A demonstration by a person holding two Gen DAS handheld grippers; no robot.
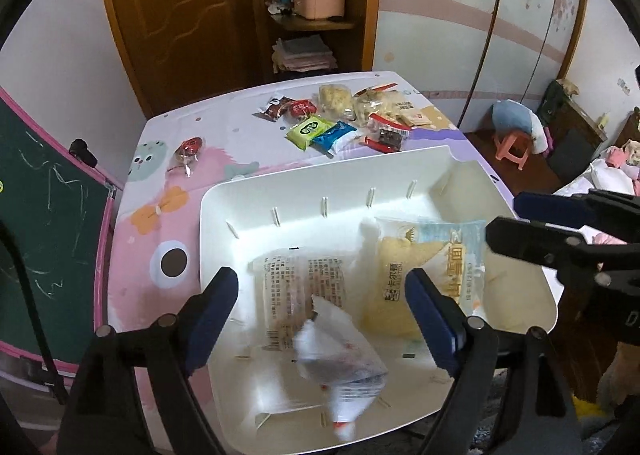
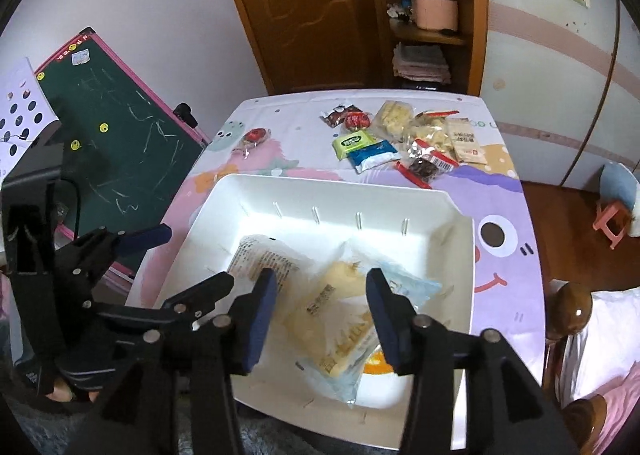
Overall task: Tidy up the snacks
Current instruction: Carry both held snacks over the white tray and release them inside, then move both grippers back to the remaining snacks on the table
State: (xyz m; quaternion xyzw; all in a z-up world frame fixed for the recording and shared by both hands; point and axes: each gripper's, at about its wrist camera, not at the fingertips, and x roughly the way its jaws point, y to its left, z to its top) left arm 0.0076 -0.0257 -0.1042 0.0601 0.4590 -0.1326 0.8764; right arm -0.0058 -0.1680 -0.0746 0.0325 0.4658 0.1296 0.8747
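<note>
A white plastic bin (image 1: 460, 159) with slotted walls sits at the near edge of the table (image 1: 248, 111), which is covered by a pastel cartoon-monster cloth. Three snack packets lie inside it. A clear packet of yellow cake (image 1: 424, 275), printed with pale blue and Chinese characters too distorted to read with certainty, rests against the bin's right side. Beside it to the left lies a clear packet (image 1: 296, 287) turned back side up, showing blocks of small black print that cannot be read. A white packet with red and blue printing (image 1: 340, 367) appears blurred over the bin's near part, between the fingers of the left gripper (image 1: 324, 319), whose jaws stand wide apart and touch nothing. In the right wrist view the right gripper (image 2: 320, 307) hovers over the yellow cake packet with its jaws partly apart, the pads clear of the wrapper. Toward the table's far edge a cluster of loose snacks remains: a green packet (image 1: 310, 129), a blue-and-white packet (image 1: 335, 136), a red-sealed clear bag with dark contents (image 1: 386, 135), two clear bags of pale pieces (image 1: 336, 99), a beige sachet (image 1: 418, 118) with unreadable print, and small red wrapped sweets (image 1: 298, 109). A lone red wrapped sweet (image 1: 188, 149) lies apart near the table's left edge. A green chalkboard with a pink frame (image 2: 120, 143) stands left of the table.
</note>
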